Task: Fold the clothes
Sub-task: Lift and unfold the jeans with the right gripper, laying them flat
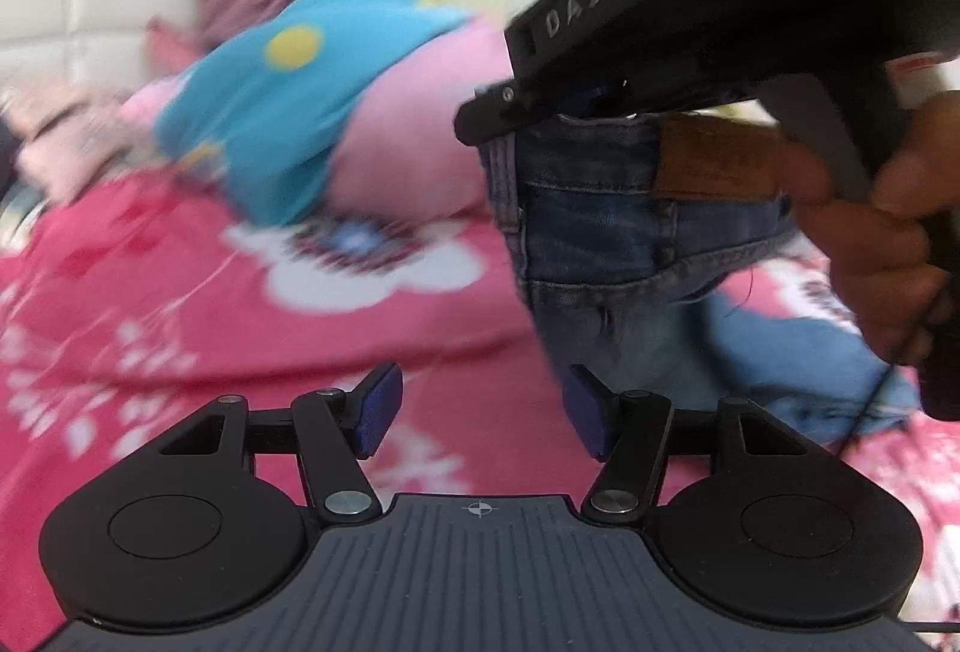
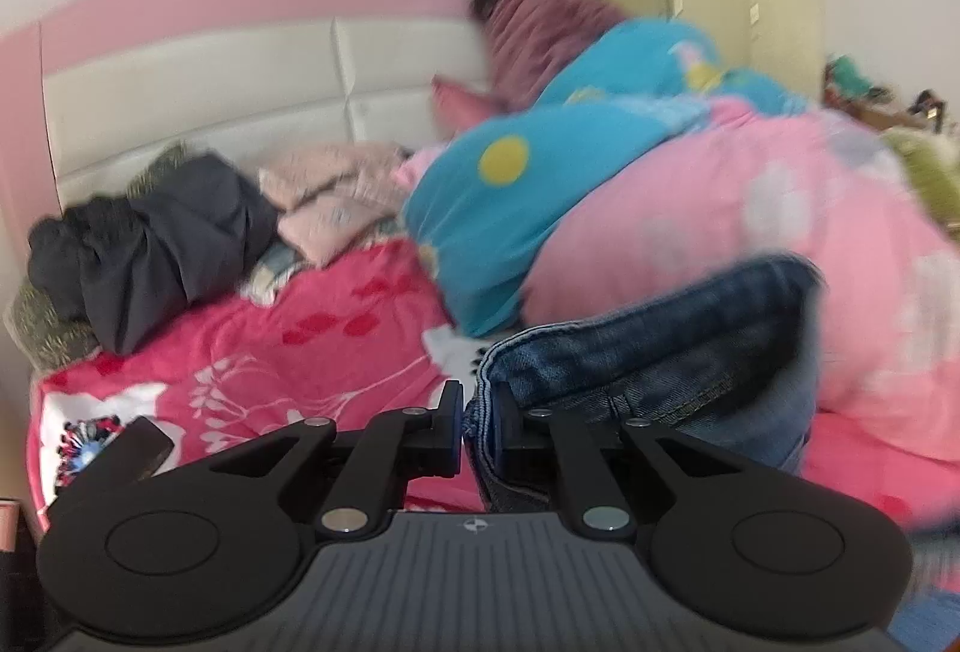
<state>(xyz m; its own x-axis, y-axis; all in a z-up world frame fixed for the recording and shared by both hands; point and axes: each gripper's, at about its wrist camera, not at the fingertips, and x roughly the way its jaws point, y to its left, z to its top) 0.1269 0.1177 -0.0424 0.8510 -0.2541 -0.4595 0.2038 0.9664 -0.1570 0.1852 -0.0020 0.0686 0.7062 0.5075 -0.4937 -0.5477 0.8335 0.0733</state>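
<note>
Denim jeans [image 2: 660,352] hang pinched in right gripper [image 2: 478,427]; left gripper [image 1: 480,412] spread.

Your left wrist camera is looking along its tool [image 1: 480,406], angled down over the bed [image 1: 180,316], close by the right tool [image 1: 600,112]. Your right wrist camera is facing the headboard [image 2: 240,88]. Both are sharing the blue-and-pink quilt [image 2: 600,208].
</note>
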